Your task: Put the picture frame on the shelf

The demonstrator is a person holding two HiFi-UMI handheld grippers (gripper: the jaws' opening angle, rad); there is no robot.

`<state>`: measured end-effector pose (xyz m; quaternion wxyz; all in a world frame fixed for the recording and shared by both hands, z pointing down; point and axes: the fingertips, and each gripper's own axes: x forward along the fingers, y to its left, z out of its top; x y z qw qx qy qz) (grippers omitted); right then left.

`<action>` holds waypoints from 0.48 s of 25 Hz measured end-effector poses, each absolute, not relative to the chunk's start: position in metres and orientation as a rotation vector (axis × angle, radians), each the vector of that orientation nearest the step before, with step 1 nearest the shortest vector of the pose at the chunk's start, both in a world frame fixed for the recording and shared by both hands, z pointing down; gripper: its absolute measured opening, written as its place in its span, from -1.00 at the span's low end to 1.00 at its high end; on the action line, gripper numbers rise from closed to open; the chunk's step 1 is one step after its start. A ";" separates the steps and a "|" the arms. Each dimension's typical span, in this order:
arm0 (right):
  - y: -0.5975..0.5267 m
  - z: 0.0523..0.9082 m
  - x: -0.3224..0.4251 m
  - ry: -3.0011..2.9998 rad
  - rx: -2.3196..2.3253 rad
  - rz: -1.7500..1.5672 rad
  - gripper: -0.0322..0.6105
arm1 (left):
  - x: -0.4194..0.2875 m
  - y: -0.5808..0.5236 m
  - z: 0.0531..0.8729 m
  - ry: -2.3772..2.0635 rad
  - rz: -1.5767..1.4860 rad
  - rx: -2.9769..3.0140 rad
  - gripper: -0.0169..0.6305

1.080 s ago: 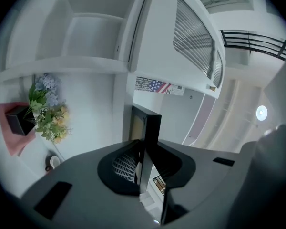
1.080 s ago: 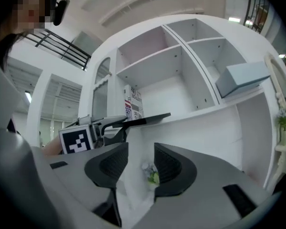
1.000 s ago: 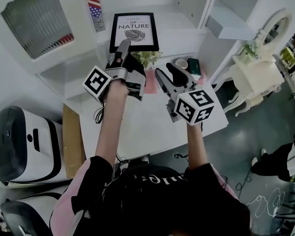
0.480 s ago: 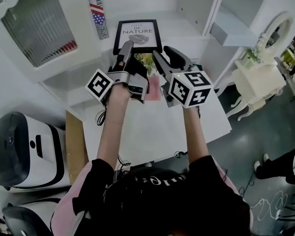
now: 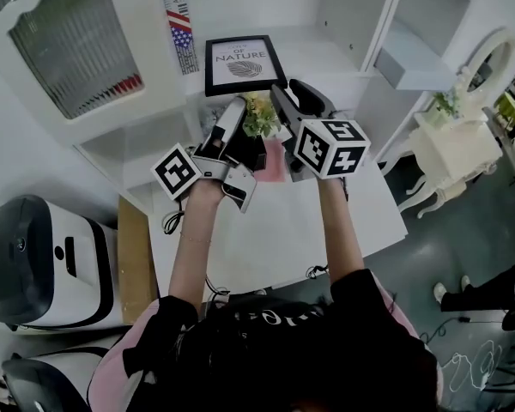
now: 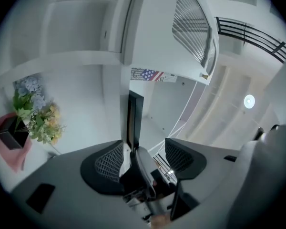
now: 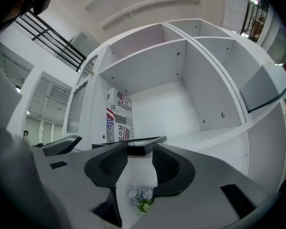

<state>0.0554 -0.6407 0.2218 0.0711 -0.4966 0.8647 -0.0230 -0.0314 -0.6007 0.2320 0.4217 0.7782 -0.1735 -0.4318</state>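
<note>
- Left gripper: its jaws have just been opening and stand wide. The picture frame shows edge-on just ahead of the gap, with no pad on it.
- The picture frame rests on the shelf, seemingly flat.
- Right gripper: jaws apart, empty, near the flowers.
- This is likely the release step; next, both should draw back without nudging it.

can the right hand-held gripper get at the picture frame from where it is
Probably yes: the right hand-held gripper has its jaws apart and empty, with the picture frame edge-on straight ahead of them, and nothing stands between.
</note>
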 end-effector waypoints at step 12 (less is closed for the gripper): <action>-0.667 0.224 0.045 2.604 -1.545 -0.095 -0.36 | -0.027 -0.559 0.318 -0.516 -0.856 1.956 -0.25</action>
